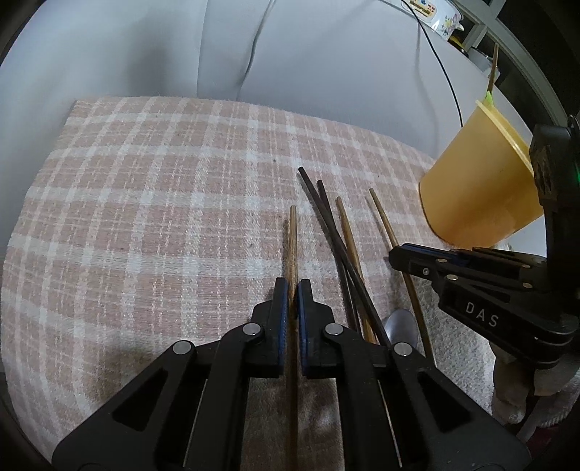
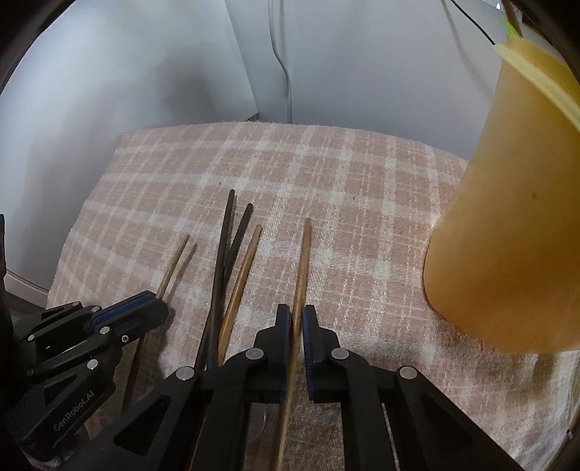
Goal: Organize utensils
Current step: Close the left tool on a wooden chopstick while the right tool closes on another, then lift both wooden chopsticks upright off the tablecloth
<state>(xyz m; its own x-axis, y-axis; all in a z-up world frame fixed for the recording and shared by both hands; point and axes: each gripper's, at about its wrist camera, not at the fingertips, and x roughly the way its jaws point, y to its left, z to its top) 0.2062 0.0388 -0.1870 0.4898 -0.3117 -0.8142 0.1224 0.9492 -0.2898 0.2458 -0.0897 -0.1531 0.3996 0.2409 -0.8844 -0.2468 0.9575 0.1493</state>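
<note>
Several chopsticks lie on a pink plaid cloth (image 1: 145,203). My left gripper (image 1: 293,290) is shut on a light wooden chopstick (image 1: 293,239). My right gripper (image 2: 296,315) is shut on another wooden chopstick (image 2: 302,261); it also shows in the left wrist view (image 1: 427,259) at the right. Two dark chopsticks (image 1: 326,217) and a wooden one (image 1: 348,232) lie crossed between the grippers. A yellow cup (image 2: 507,224) stands at the right, with a chopstick (image 1: 492,72) standing in it. The left gripper shows in the right wrist view (image 2: 145,308) at the lower left.
A metal spoon bowl (image 1: 400,322) peeks from under the chopsticks. A white surface (image 1: 145,54) with a dark cable (image 1: 440,65) lies beyond the cloth. A floral dish (image 1: 438,18) sits at the far right.
</note>
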